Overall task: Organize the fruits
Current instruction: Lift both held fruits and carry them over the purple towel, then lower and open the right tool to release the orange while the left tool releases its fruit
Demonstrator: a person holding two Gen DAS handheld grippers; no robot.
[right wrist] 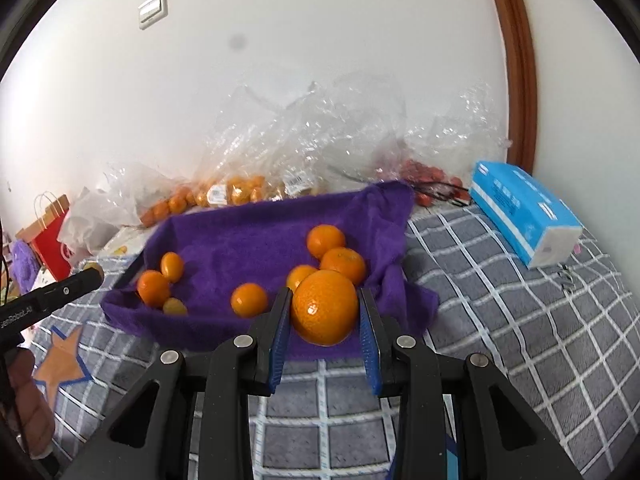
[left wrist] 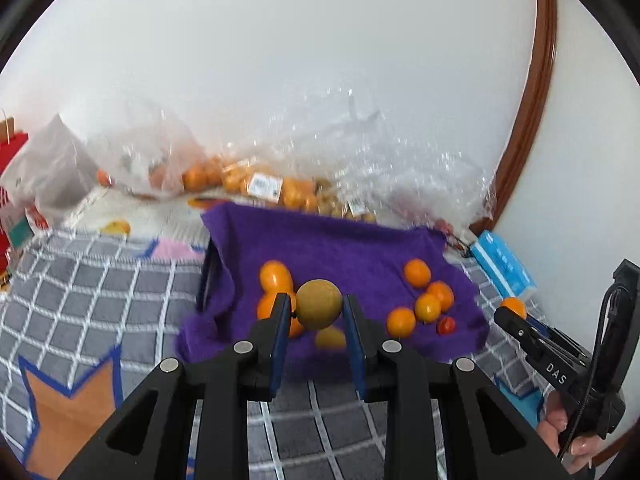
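Note:
My left gripper (left wrist: 316,306) is shut on a round yellow-brown fruit (left wrist: 319,304), held above the purple towel (left wrist: 344,248) that lines a dark tray. My right gripper (right wrist: 325,312) is shut on an orange mandarin (right wrist: 325,307) over the towel's near edge. Several mandarins (right wrist: 343,265) and small oval orange fruits (right wrist: 172,266) lie loose on the towel. A second yellow-brown fruit (left wrist: 330,337) and a small red tomato (left wrist: 445,325) also rest there. The right gripper (left wrist: 516,312) with its mandarin shows at the right of the left wrist view. The left gripper's tip (right wrist: 86,276) appears at the left of the right wrist view.
Clear plastic bags (right wrist: 320,132) with oranges and red tomatoes (right wrist: 430,174) lie along the wall behind the towel. A blue tissue pack (right wrist: 524,216) sits at the right. A red paper bag (right wrist: 52,236) stands far left. A grey checked cloth (right wrist: 500,300) covers the surface.

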